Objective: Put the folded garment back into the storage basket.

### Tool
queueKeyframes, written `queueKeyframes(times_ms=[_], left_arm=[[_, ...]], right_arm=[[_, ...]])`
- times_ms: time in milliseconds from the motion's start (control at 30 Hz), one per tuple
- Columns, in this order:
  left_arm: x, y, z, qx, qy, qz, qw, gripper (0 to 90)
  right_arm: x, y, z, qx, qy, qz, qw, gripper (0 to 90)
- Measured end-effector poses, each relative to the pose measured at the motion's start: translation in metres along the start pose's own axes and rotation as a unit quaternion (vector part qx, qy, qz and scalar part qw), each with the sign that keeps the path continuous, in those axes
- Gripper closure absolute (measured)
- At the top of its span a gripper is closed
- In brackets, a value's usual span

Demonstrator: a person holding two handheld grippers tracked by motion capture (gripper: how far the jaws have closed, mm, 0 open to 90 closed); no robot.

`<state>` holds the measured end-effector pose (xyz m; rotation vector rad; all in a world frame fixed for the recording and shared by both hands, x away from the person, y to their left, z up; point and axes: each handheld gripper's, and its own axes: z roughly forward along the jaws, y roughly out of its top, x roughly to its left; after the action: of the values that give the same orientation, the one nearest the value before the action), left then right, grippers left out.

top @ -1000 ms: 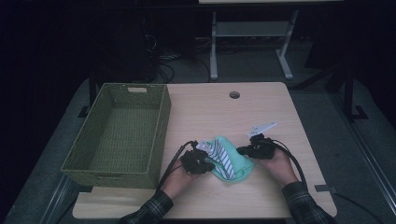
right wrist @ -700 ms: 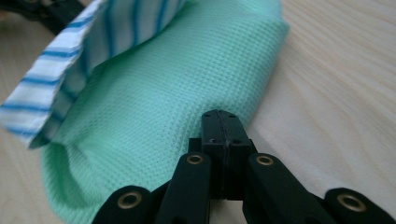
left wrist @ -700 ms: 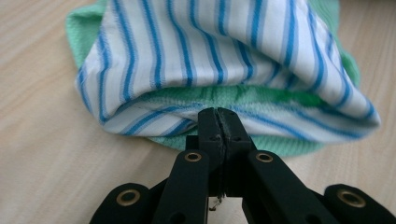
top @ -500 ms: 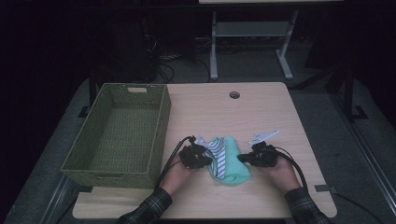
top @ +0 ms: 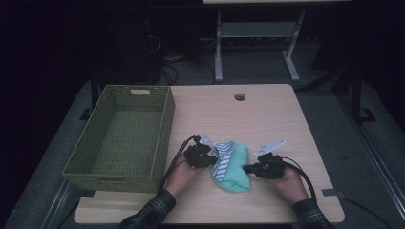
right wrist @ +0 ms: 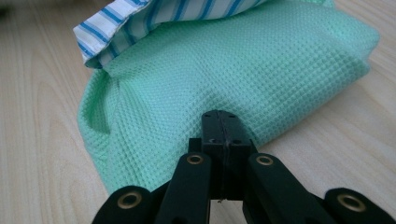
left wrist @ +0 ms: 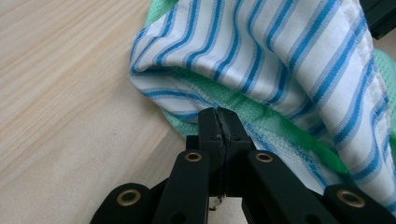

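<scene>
Now the folded cloth bundle point(top: 231, 164) is pinned low on the surface point(top: 267, 114) beside the green basket point(top: 119, 133), flanked by the left claw point(left wrist: 219, 114) and right claw point(right wrist: 219, 116), both pressed together, seemingly to keep the fold tidy.

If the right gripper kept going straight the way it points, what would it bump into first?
Most likely the green waffle cloth. The right gripper has its jaws shut and aims straight at the cloth's near side; its tips already look right at the fabric, though whether they touch is hard to tell.
</scene>
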<state>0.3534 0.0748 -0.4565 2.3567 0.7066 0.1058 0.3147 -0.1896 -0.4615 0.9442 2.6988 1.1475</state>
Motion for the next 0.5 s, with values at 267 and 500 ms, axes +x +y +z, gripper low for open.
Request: queueKeyframes(times_ms=[267,500], left_arm=[[0.0,-0.002,-0.008,-0.006,-0.003,-0.001,1.0,84.9],[-0.007,-0.002,-0.023,-0.011,-0.004,0.012,0.9999,72.0]], right_arm=[[-0.001,-0.003,-0.006,-0.02,-0.011,0.008,0.9997,87.3],[-0.007,-0.013,-0.02,-0.032,-0.029,0.024,0.9988,68.0]])
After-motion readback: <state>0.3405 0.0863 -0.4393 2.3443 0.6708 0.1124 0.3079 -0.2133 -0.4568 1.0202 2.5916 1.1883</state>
